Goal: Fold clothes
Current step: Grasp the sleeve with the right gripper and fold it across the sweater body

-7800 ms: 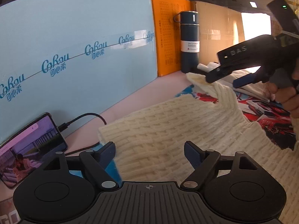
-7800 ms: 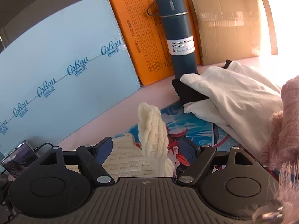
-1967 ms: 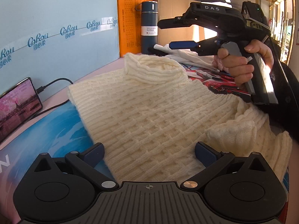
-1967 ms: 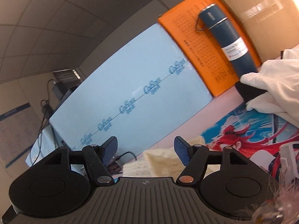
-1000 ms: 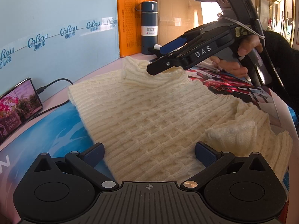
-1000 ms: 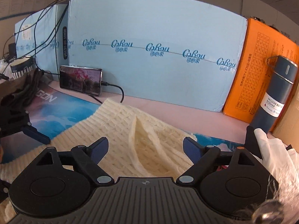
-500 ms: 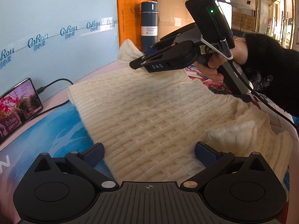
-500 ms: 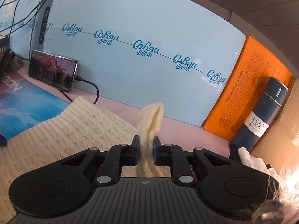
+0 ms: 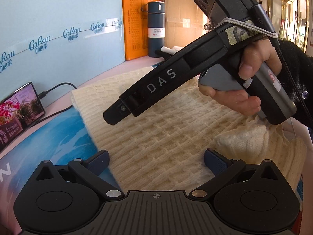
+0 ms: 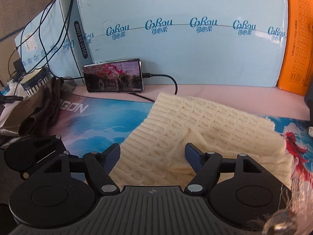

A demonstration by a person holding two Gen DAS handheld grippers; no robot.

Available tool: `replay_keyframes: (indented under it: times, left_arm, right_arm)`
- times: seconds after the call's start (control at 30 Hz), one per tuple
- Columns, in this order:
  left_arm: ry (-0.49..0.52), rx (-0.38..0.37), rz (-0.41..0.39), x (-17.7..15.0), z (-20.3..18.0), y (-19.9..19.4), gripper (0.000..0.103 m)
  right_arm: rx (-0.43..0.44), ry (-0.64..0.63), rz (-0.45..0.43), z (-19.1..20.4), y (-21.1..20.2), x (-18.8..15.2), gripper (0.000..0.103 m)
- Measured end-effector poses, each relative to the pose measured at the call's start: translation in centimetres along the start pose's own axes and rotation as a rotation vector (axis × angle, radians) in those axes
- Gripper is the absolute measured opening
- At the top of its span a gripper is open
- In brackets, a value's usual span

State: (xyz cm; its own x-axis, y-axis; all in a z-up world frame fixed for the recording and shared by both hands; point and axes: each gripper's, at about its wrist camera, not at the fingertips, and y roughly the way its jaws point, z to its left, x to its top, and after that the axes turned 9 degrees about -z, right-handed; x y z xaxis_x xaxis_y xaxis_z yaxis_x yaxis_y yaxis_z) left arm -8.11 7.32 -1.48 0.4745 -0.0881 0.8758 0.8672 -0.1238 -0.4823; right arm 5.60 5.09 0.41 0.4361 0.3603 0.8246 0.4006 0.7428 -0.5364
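Note:
A cream cable-knit sweater (image 9: 156, 129) lies flat on the printed mat, its collar end folded back over the body (image 10: 211, 135). My left gripper (image 9: 156, 159) hovers open over the sweater's near edge, with knit below the gap and nothing gripped. In the left wrist view my right gripper (image 9: 117, 113), held by a hand (image 9: 252, 72), slants down over the middle of the sweater. In its own view the right gripper (image 10: 152, 152) has its jaws opening; the knit lies beneath and between them, free of the pads.
A lit phone (image 10: 113, 78) on a cable leans against the blue foam board (image 10: 176, 39). An orange box (image 9: 135, 29), a dark blue flask (image 9: 156, 29) and white clothes (image 9: 172, 50) stand at the back. Brown cloth (image 10: 39, 107) and a striped cup (image 10: 35, 82) lie to the left.
The right gripper shut on the sweater's collar and lifted it, then carried it over the body and let go. Its jaws now stand apart. The left gripper stayed still.

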Motion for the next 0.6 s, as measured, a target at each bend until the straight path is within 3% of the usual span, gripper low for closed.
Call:
replay_keyframes:
  times: [0.1,0.2,0.3,0.47,0.53,0.6]
  left_arm:
    - [-0.002,-0.001,0.000,0.0,0.0,0.0,0.103]
    - [-0.012,-0.007,0.001,-0.1,0.2,0.0,0.103]
    - [-0.019,-0.011,0.000,0.0,0.3,-0.1,0.103]
    - [-0.125,0.054,-0.066,0.4,1.5,-0.7,0.103]
    - [-0.166,0.096,-0.122,0.7,1.7,-1.4,0.103]
    - [-0.160,0.068,-0.149,1.0,1.0,-1.8,0.103]
  right_arm:
    - [0.007,0.034,-0.026,-0.5,0.2,-0.3,0.072]
    - [0.029,0.152,-0.075,-1.3,-1.6,0.2,0.072]
    - [0.028,0.193,-0.198,-1.7,-5.7,0.2,0.074]
    - [-0.062,0.154,-0.363,-1.3,-13.0,-2.5,0.083]
    - [-0.117,0.153,-0.384,-1.0,-15.0,-4.1,0.085]
    - [-0.193,0.128,-0.377,-0.6,-16.5,-6.0,0.085]
